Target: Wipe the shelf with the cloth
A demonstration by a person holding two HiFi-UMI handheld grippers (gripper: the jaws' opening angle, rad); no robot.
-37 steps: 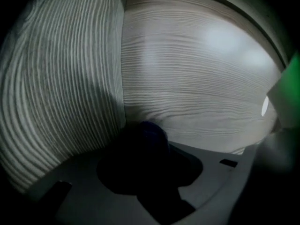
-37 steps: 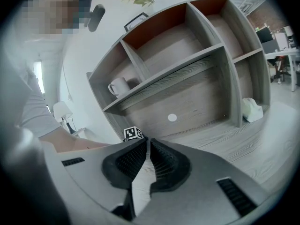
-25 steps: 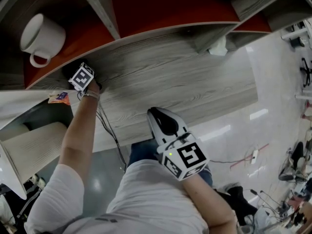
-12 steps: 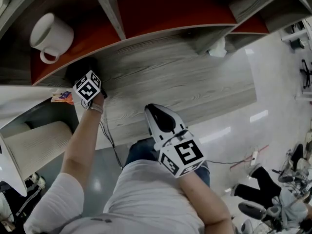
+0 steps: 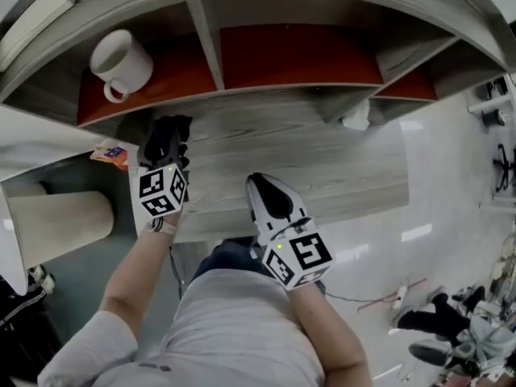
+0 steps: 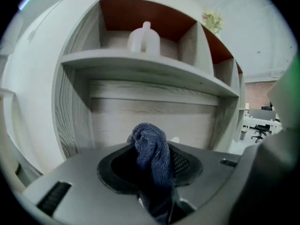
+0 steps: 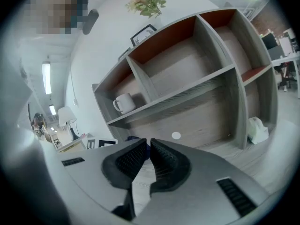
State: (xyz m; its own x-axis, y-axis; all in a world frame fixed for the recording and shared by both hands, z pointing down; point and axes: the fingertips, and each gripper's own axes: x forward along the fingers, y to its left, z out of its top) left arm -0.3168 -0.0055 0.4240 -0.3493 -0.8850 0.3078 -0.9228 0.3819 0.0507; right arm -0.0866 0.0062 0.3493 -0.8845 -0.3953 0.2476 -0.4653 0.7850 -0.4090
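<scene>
Nearest to the person, the right gripper (image 7: 147, 146) has its jaws pressed together with nothing between them, and it hovers over the front edge of the lower shelf board (image 5: 322, 151). A little further, the left gripper (image 6: 154, 172) is clamped on a dark blue knitted cloth (image 6: 151, 151). The cloth stands up in a bunch between the jaws and past their tips, over the left end of that board. I cannot tell if it touches the wood. Above it, in the left red-backed compartment, stands a white mug (image 5: 121, 61). A crumpled white thing (image 5: 355, 118) lies far to the right by a divider.
</scene>
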